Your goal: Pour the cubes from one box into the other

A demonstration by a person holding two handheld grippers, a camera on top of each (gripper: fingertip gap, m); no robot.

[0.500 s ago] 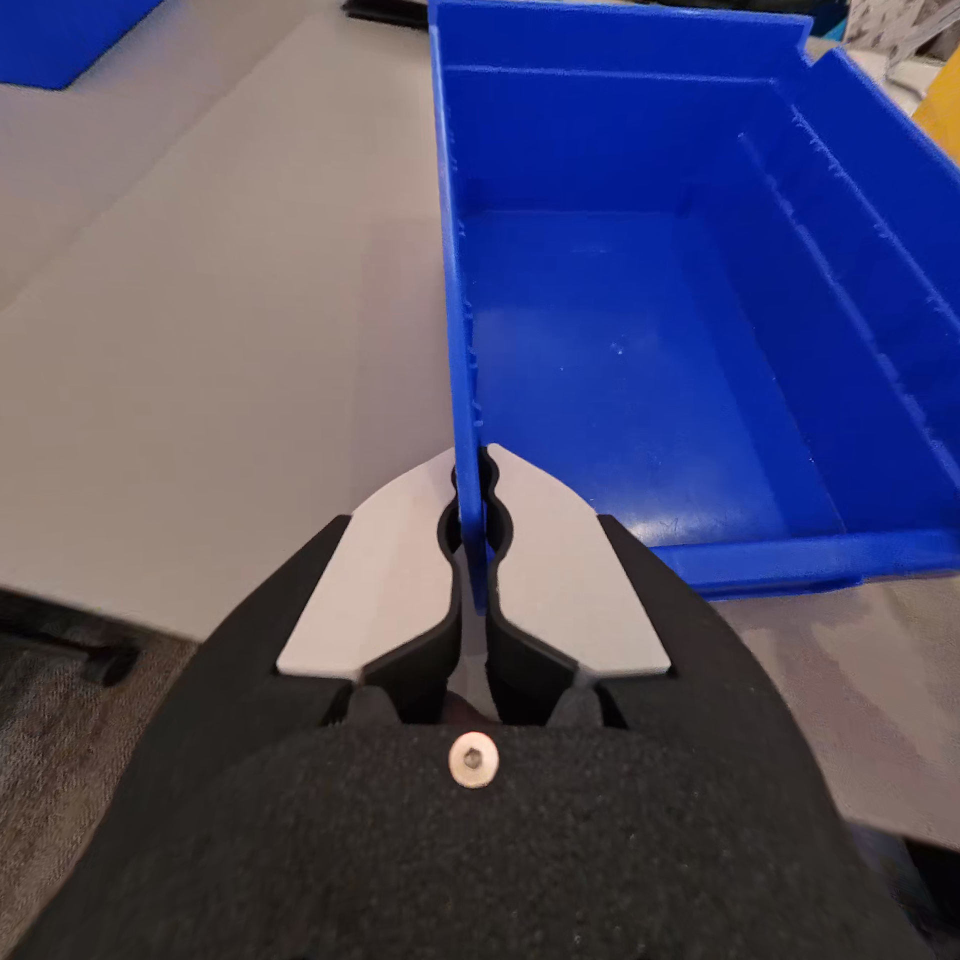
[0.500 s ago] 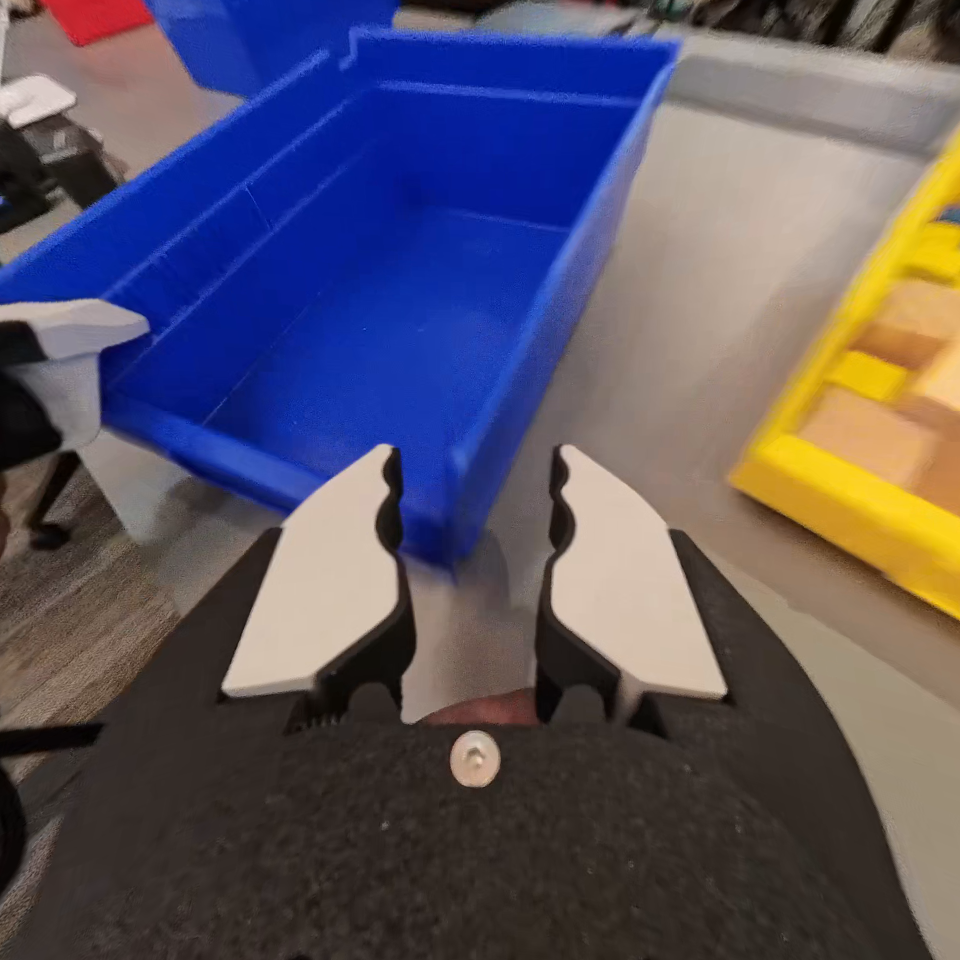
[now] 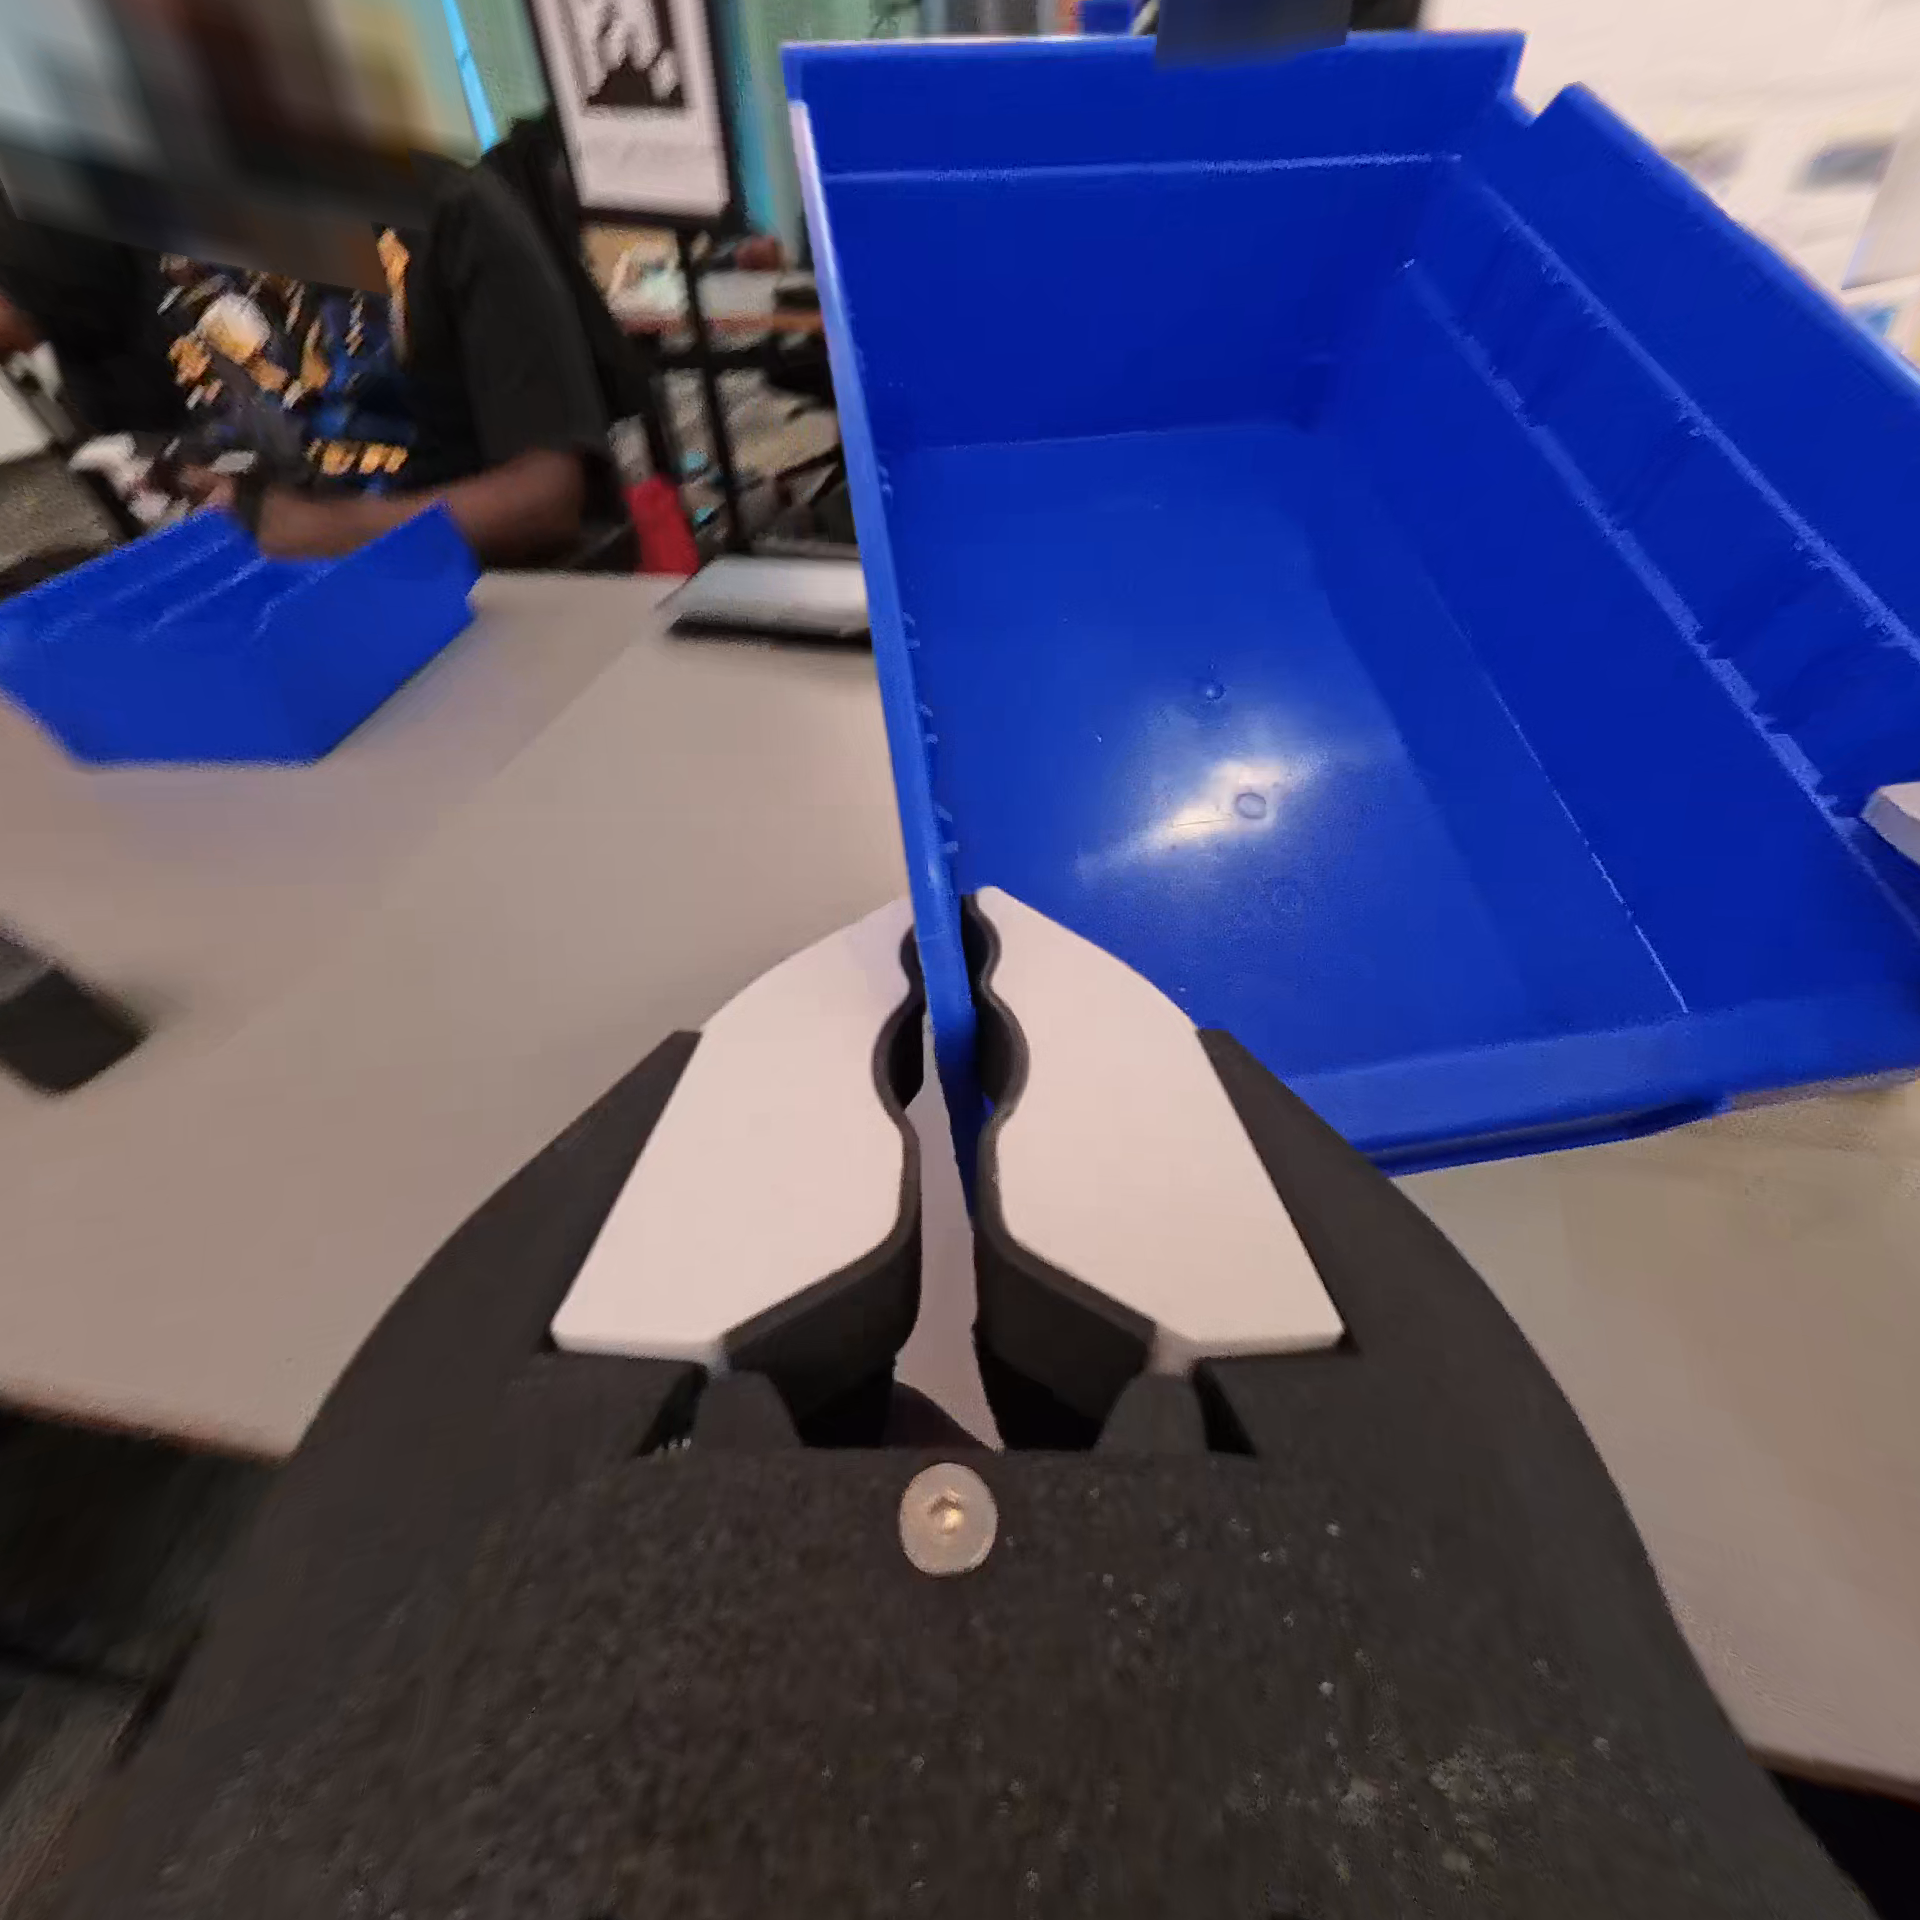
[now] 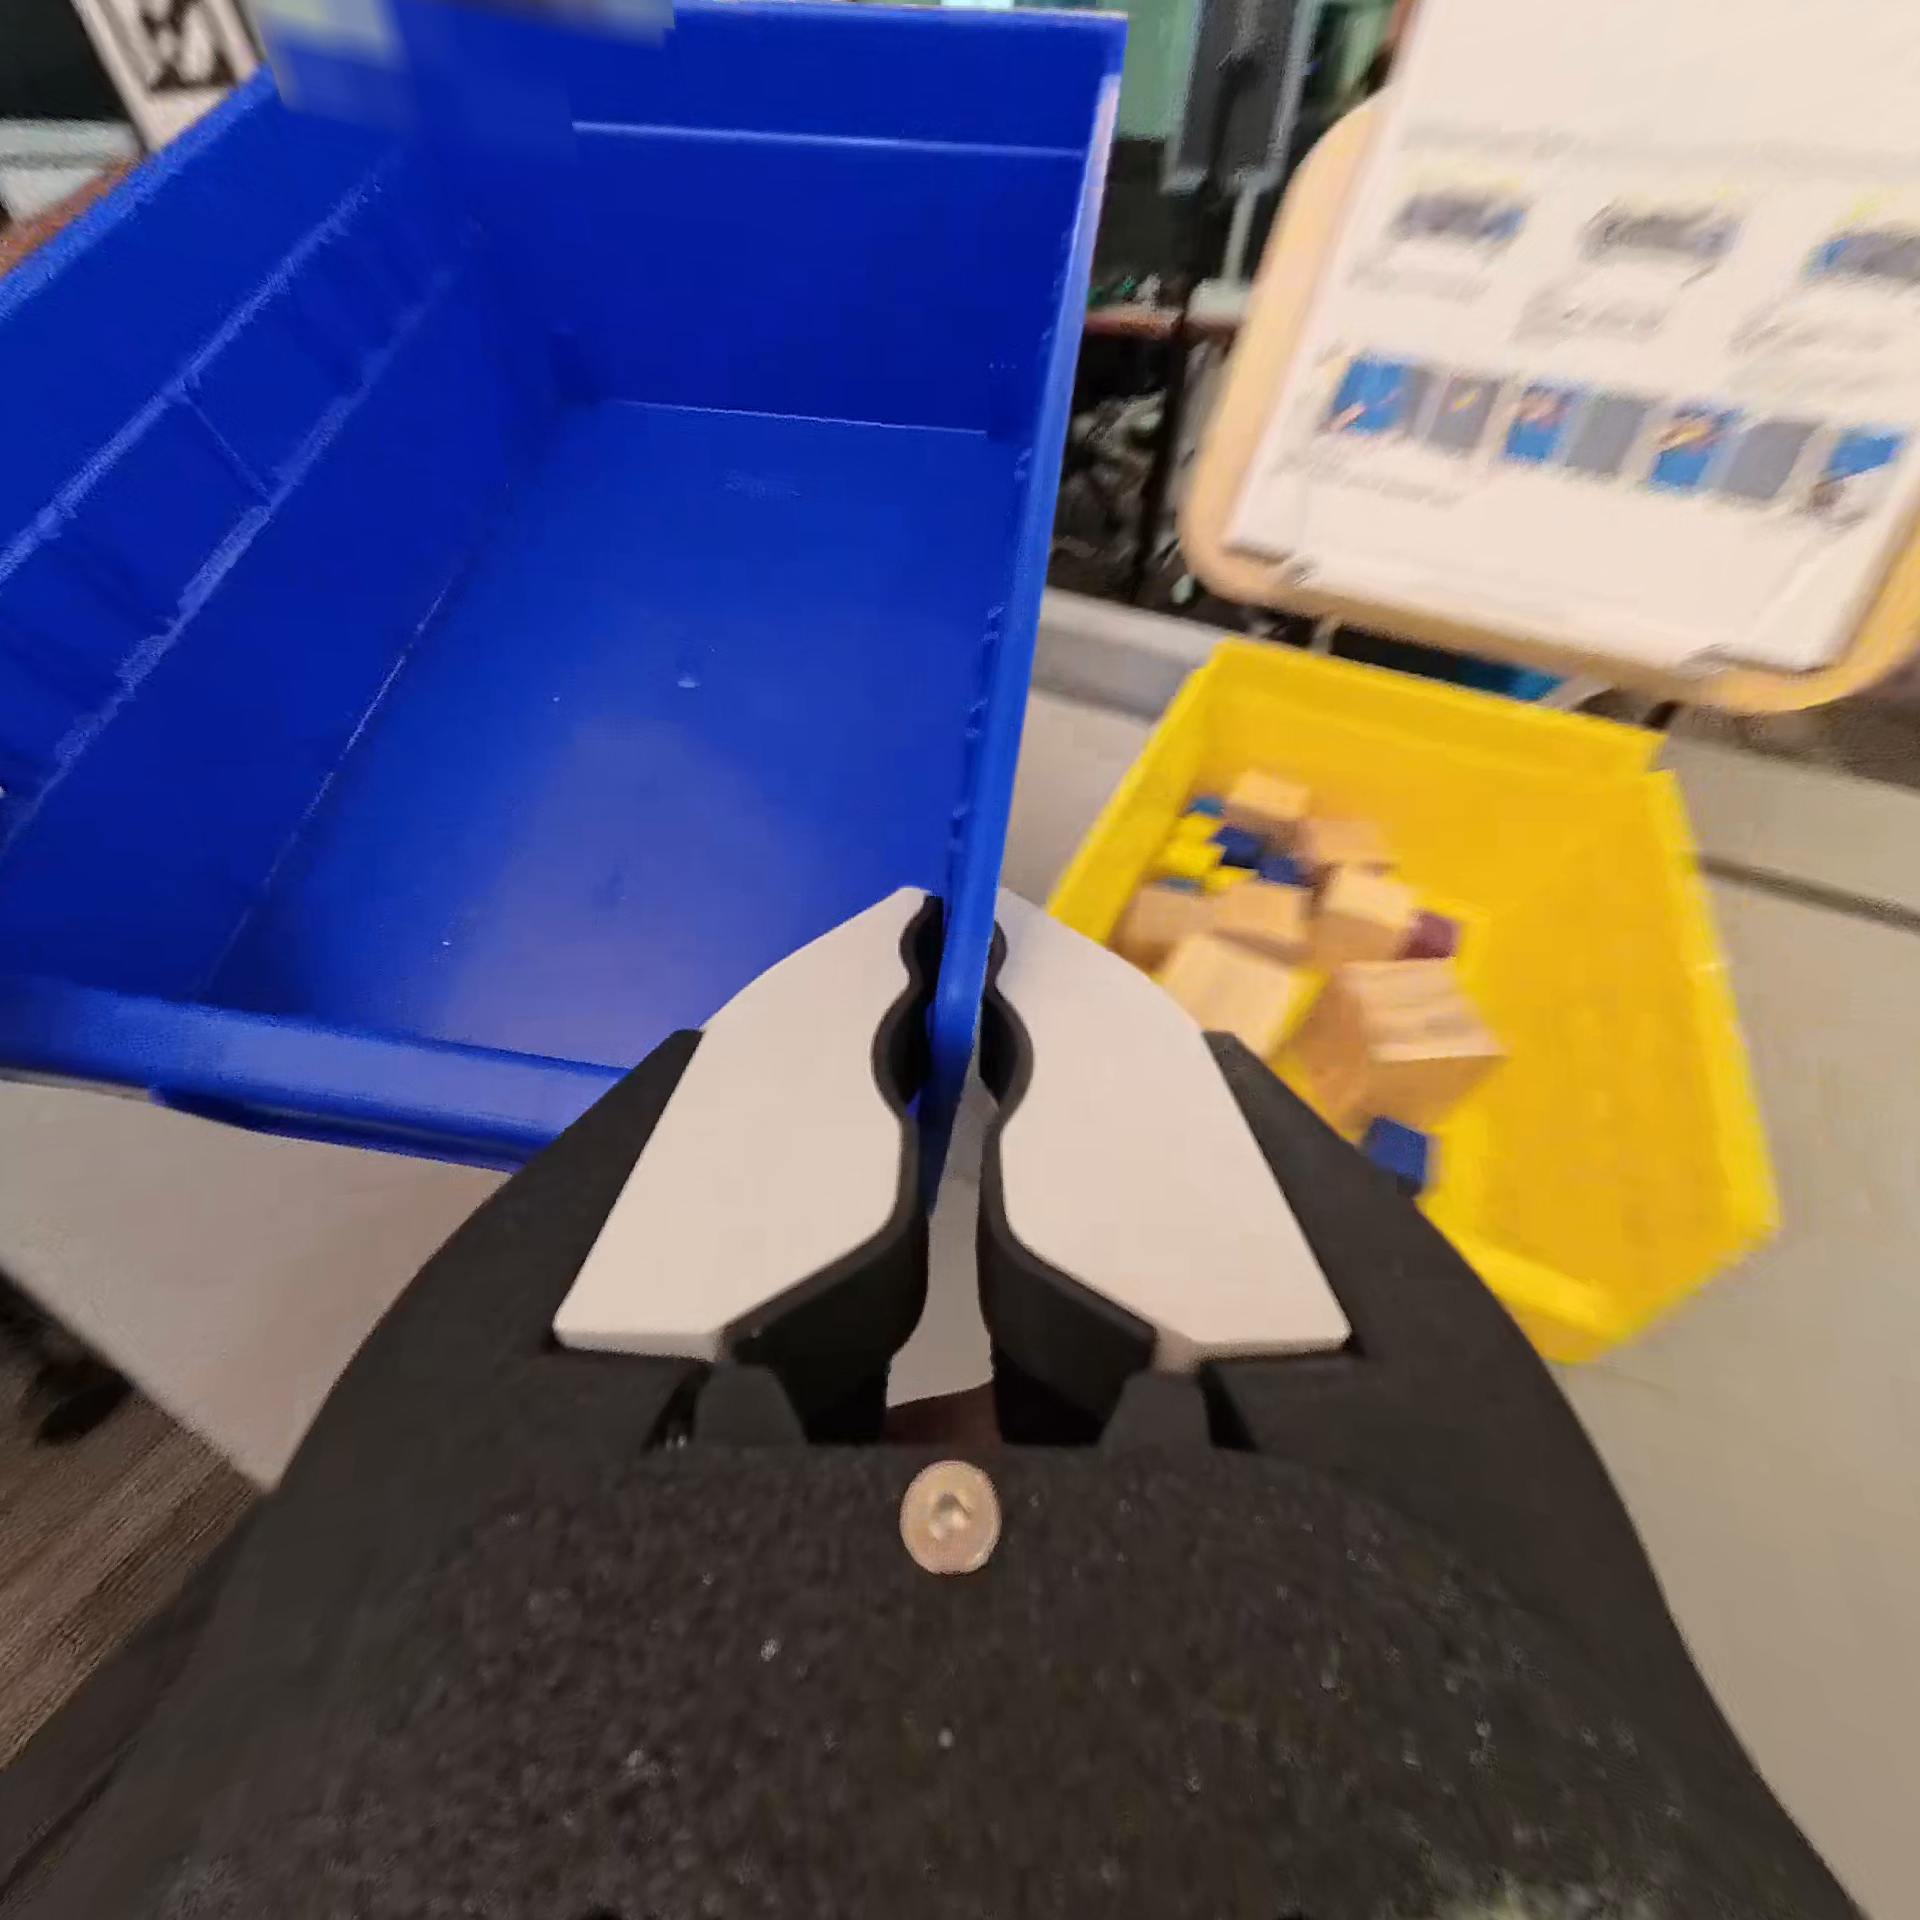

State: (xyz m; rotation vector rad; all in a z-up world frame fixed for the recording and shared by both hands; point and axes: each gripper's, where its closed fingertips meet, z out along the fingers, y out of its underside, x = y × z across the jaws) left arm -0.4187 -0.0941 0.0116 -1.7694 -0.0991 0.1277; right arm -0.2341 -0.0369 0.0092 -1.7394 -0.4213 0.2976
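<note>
1. Left wrist view: my left gripper [image 3: 948, 935] is pinched down on the left side wall of the open blue plastic bin [image 3: 1299, 748], one finger outside the wall, one inside, near the bin's front corner.
2. Same view: the blue bin is tipped up, front lip low over the grey tabletop [image 3: 447, 935], back wall high. Its floor is bare, just a glare spot.
3. Same view: the pale tip of my right gripper [image 3: 1893, 816] shows at the bin's right wall. Left of the bin and well apart, a second blue plastic bin [image 3: 239, 644] sits on the far table with a person [image 3: 343, 343] behind it.
4. Right wrist view: my right gripper [image 4: 951, 914] is clamped on the blue bin's [image 4: 582, 675] right side wall, fingers nearly together with the wall between them.
5. Same view: right of the blue bin, on the tabletop [image 4: 1818, 1507], stands a yellow plastic bin [image 4: 1621, 1091], apart from the blue one. The cubes [image 4: 1340, 956] lie inside it, mostly plain wood with a few blue and yellow ones, blurred.
6. Same view: a white printed board [image 4: 1621, 343] leans behind the yellow bin.
</note>
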